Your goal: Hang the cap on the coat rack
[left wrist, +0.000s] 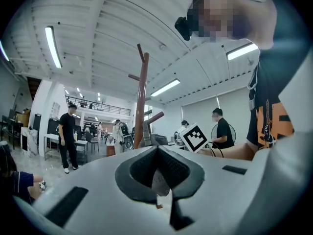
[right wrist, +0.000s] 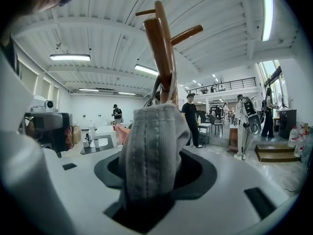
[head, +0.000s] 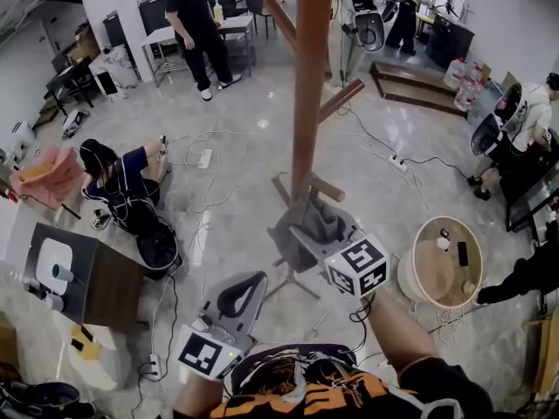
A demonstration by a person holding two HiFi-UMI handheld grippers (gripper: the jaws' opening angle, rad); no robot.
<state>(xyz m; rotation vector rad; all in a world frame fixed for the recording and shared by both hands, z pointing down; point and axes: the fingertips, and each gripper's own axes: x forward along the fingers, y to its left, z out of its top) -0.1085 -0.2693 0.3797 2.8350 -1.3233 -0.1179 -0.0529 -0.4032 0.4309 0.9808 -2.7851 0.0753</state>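
A tall brown wooden coat rack [head: 310, 77] stands on the floor in front of me, with short pegs [head: 327, 188] low on its pole. A grey cap [head: 301, 227] hangs bunched against the pole at the lowest peg. My right gripper [head: 316, 236] is at the cap. In the right gripper view the cap's ribbed grey fabric [right wrist: 149, 136] rises between the jaws of the right gripper [right wrist: 155, 153], with dark gaps on either side. The coat rack's pole [right wrist: 161, 48] stands just behind it. My left gripper [head: 253, 279] hangs lower left, shut and empty, pointing at the coat rack [left wrist: 142, 102].
A round wooden table [head: 445, 264] stands to the right. A person [head: 127, 190] sits on the floor at left, beside a dark table [head: 87, 278]. Cables [head: 205, 160] run across the floor. Other people stand at the back and at the right edge.
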